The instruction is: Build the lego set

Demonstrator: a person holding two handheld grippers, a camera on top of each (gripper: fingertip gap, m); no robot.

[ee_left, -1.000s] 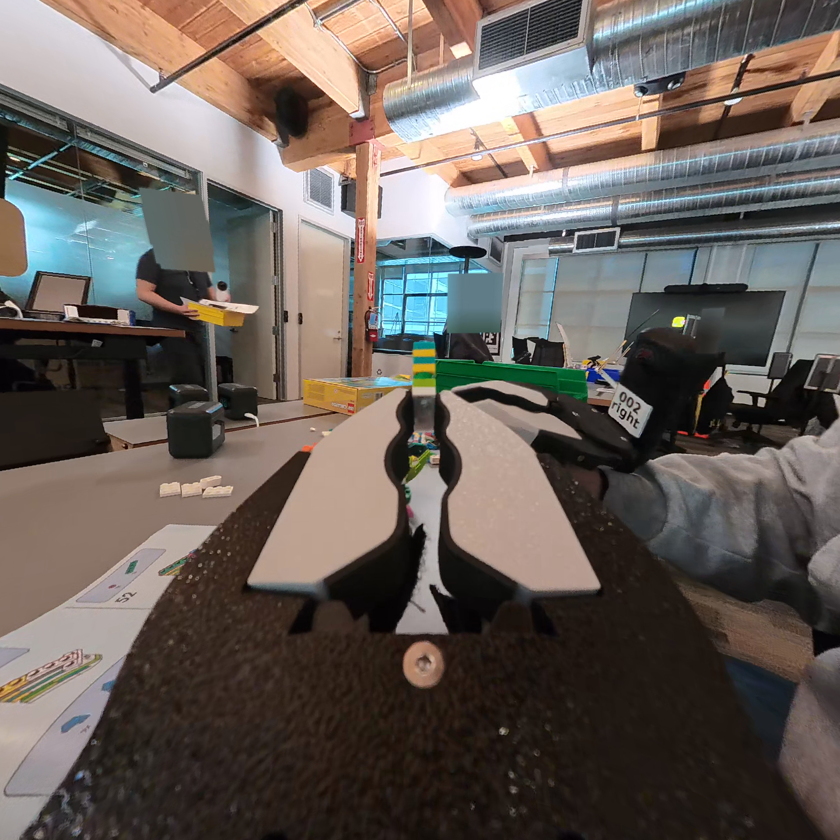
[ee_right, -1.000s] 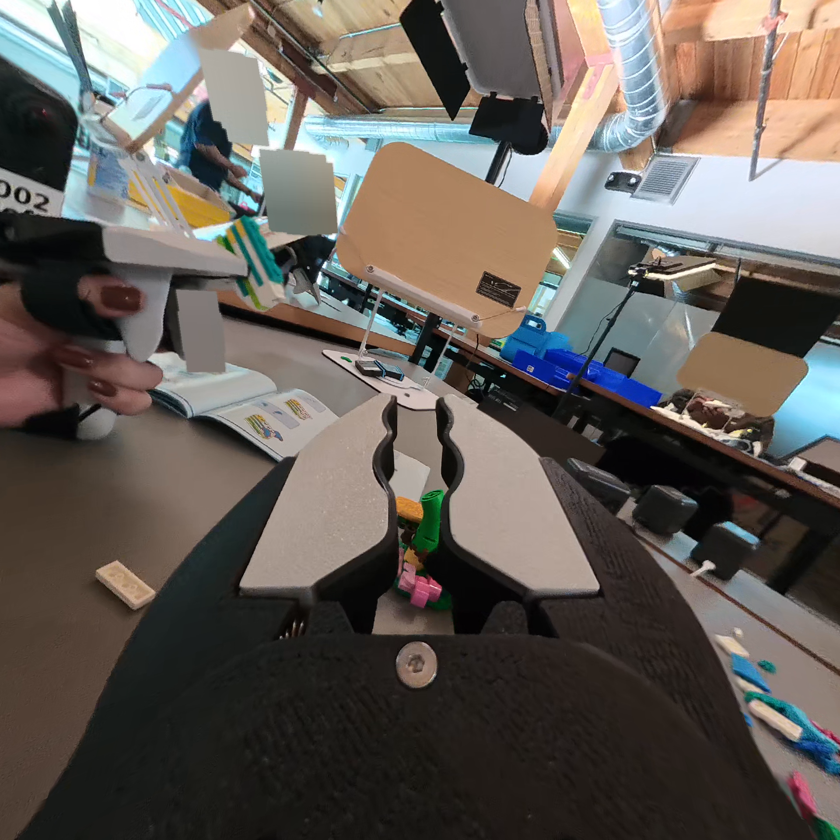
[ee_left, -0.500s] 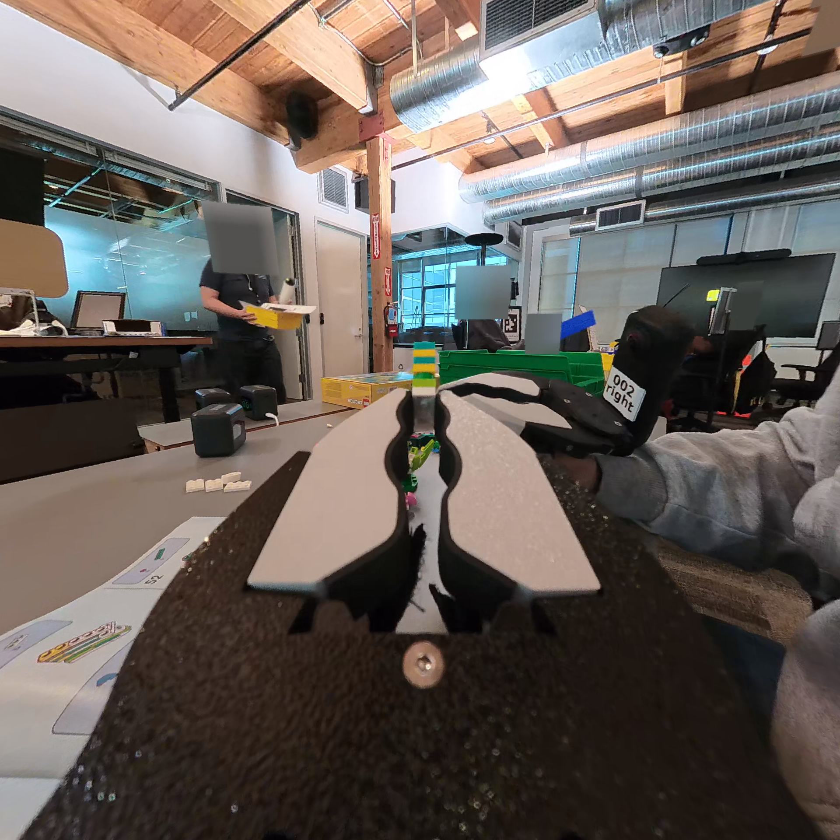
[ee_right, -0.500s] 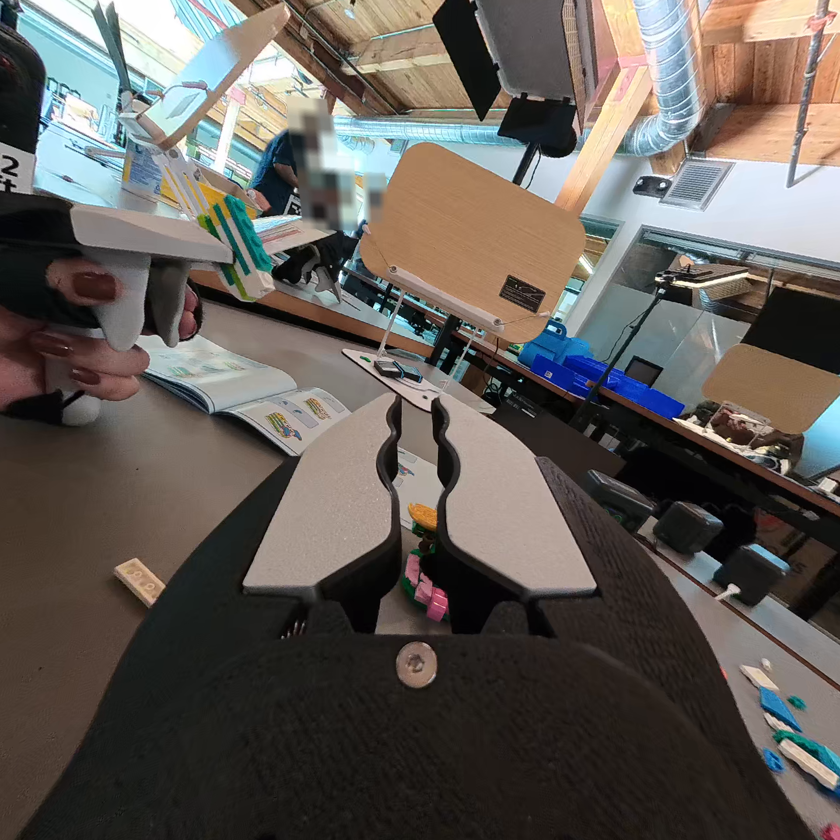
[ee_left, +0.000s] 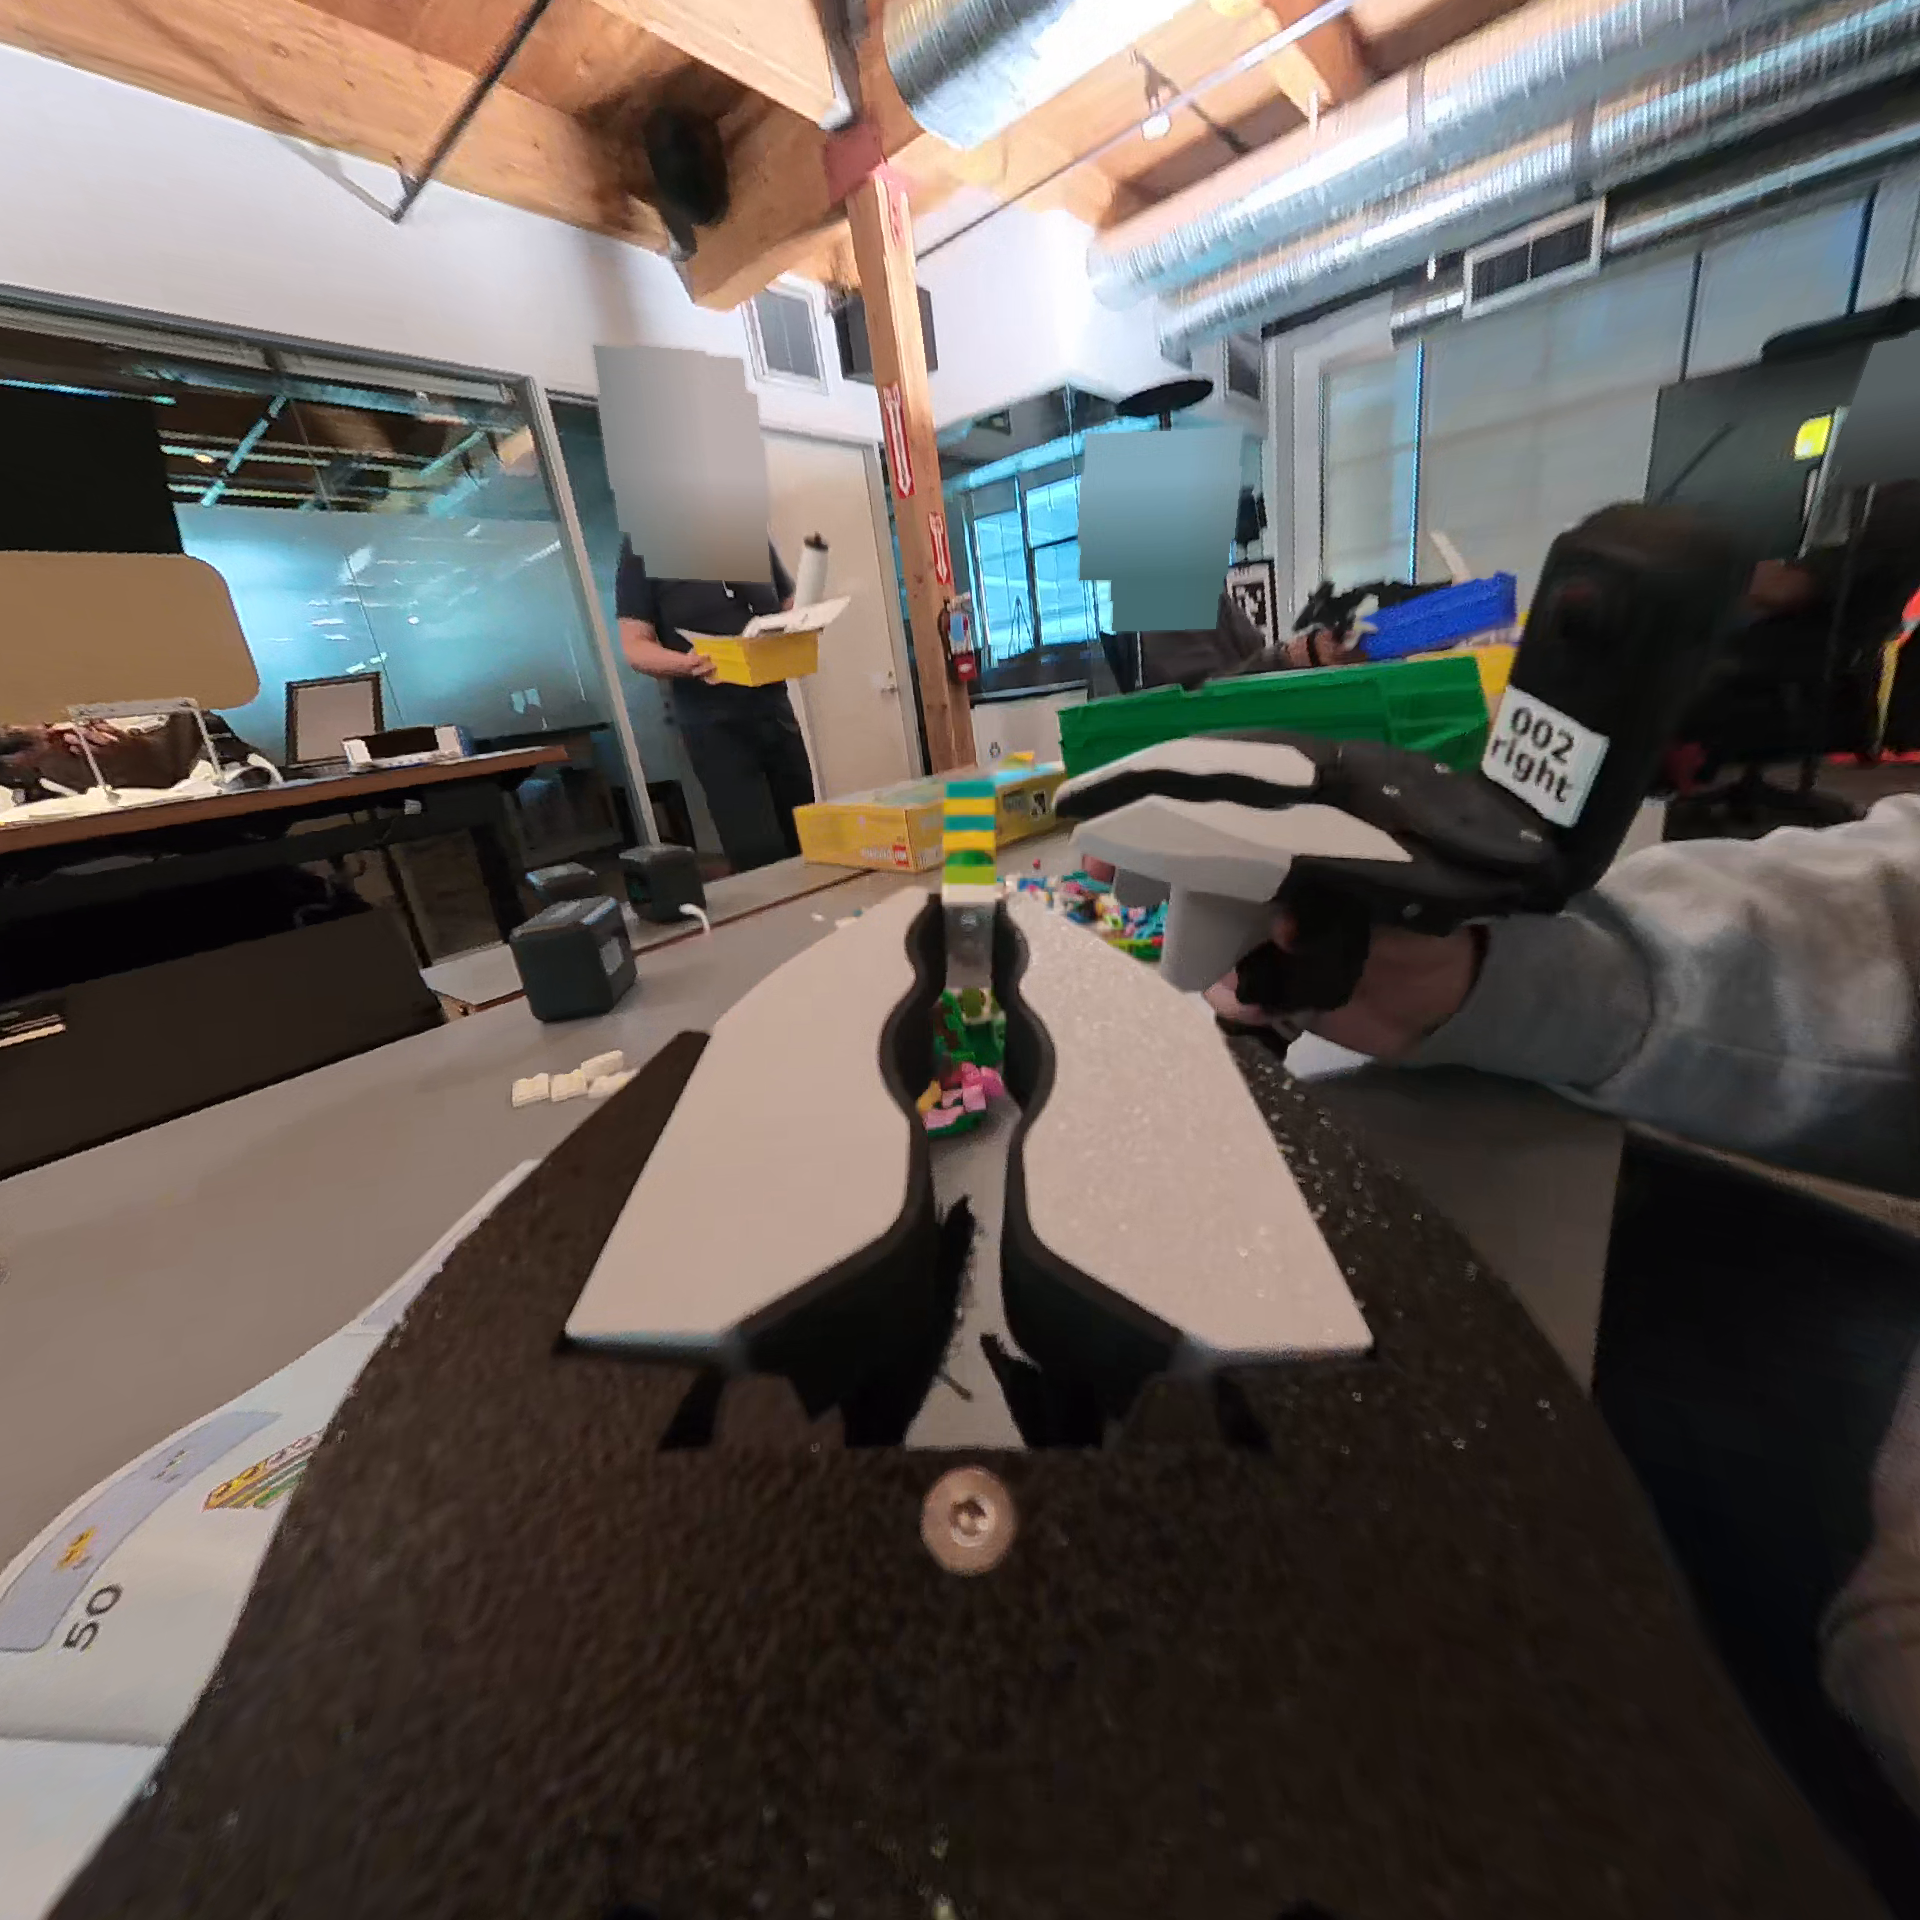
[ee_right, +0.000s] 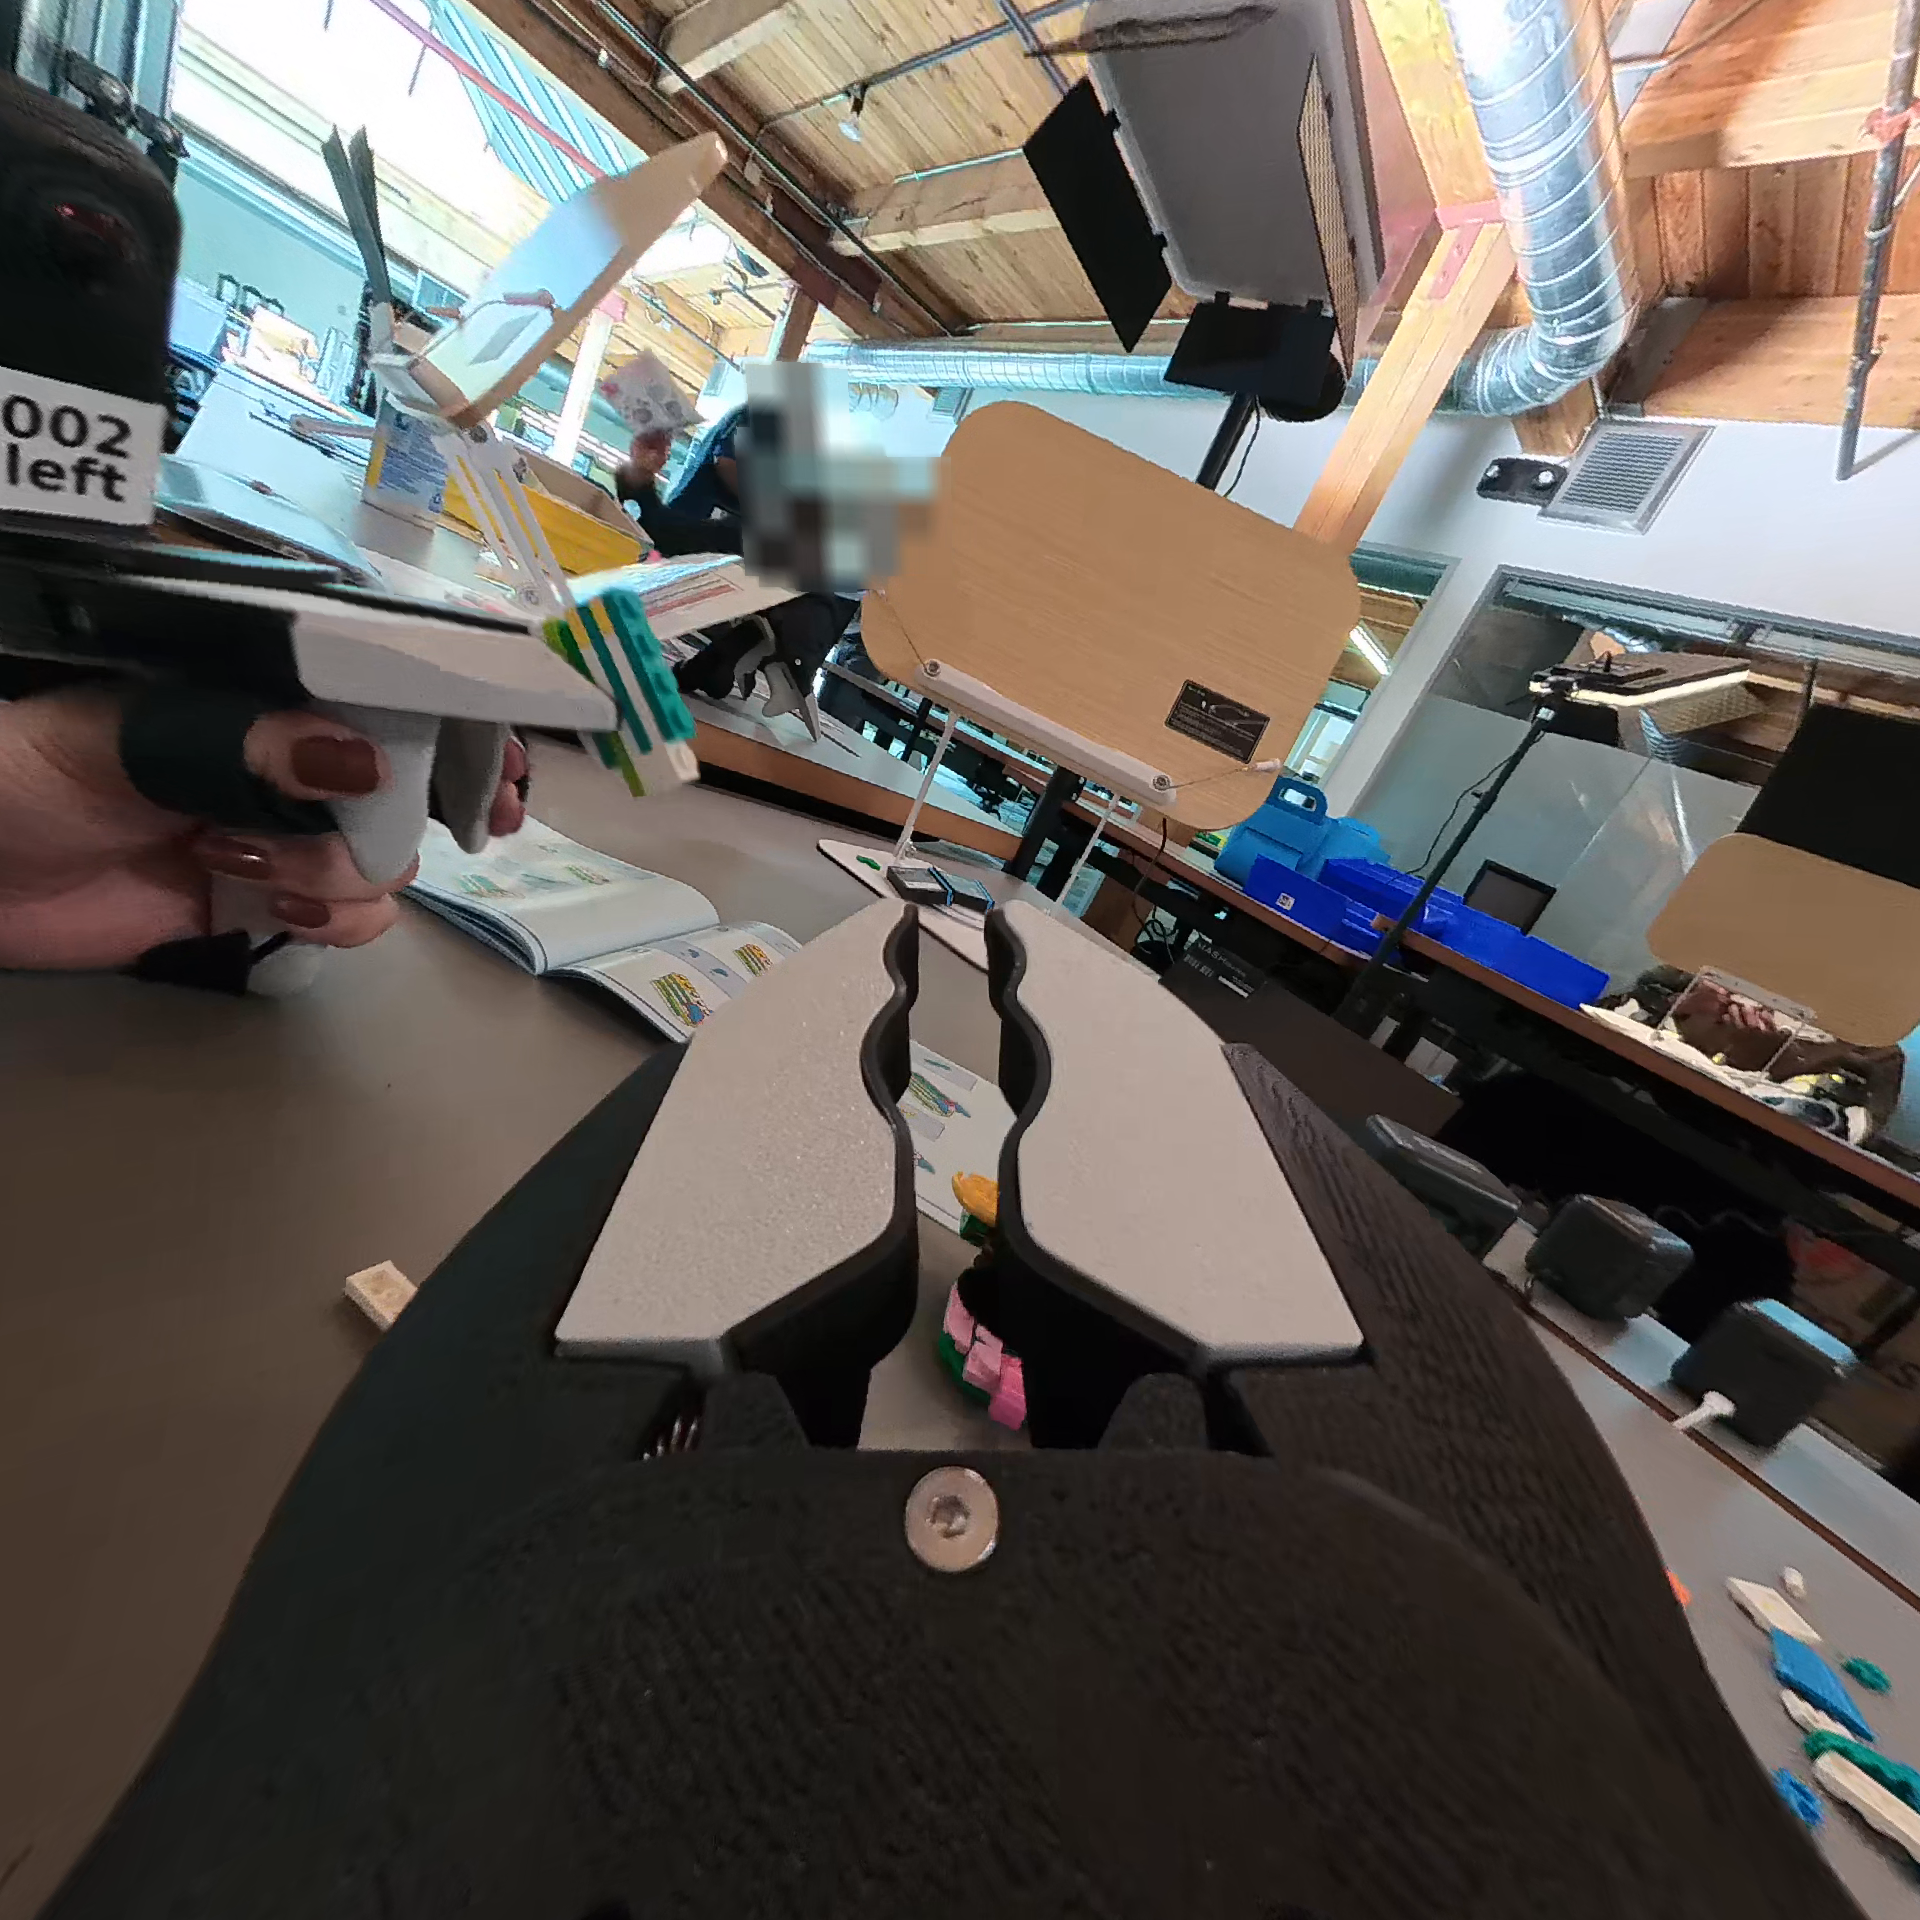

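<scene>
Brick stack upright in left tool.

The lower end of the striped teal, yellow, green and white brick stack is covered by the left claw's grey fingers. Beyond that claw, the heap of small coloured bricks is blurred, and single pieces cannot be told apart. Behind the right claw's fingers, the small pink, green and yellow brick model on the tabletop is mostly hidden. To the right, the scattered blue and white pieces are cut by the picture's edge.
</scene>
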